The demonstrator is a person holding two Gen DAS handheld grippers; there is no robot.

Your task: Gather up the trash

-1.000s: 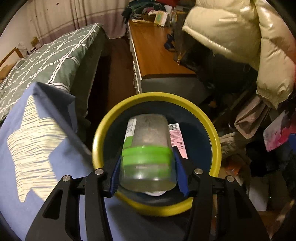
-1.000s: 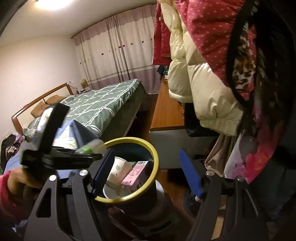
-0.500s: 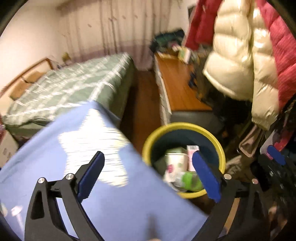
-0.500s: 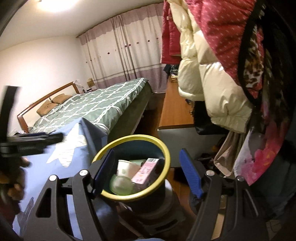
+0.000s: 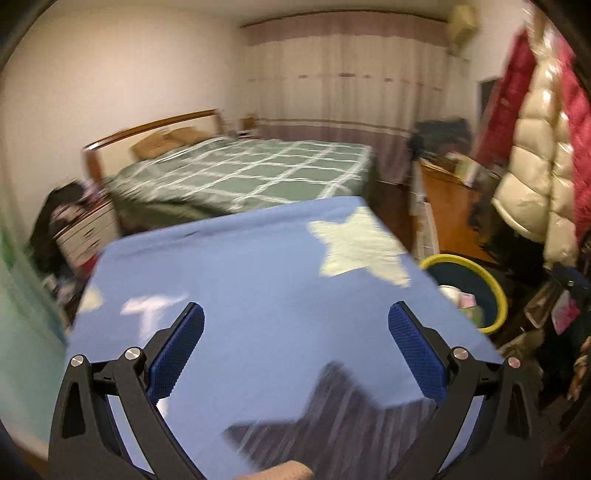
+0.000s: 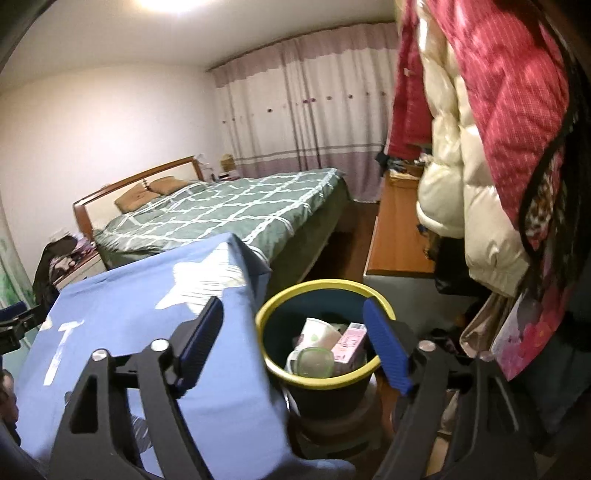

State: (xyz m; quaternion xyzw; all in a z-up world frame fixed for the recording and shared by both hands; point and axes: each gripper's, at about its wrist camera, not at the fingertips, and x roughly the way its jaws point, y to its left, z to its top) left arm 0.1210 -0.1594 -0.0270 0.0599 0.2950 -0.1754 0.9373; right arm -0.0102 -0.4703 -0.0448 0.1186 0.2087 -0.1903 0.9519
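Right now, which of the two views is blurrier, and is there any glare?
Left wrist view: motion blur smears the blue star cloth and bed. Right wrist view: sharper, the yellow-rimmed bin reads clearly; the ceiling light blows out at the top edge.

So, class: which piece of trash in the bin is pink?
The flat carton leaning at the right inside the bin; the paper cup is white, the bottle clear and green.

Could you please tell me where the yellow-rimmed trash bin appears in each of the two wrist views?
Left wrist: trash bin at the right edge, partly hidden behind the blue star cloth.
Right wrist: trash bin low centre, between the open fingers of the right gripper.
Shared landmark: green checked bed.
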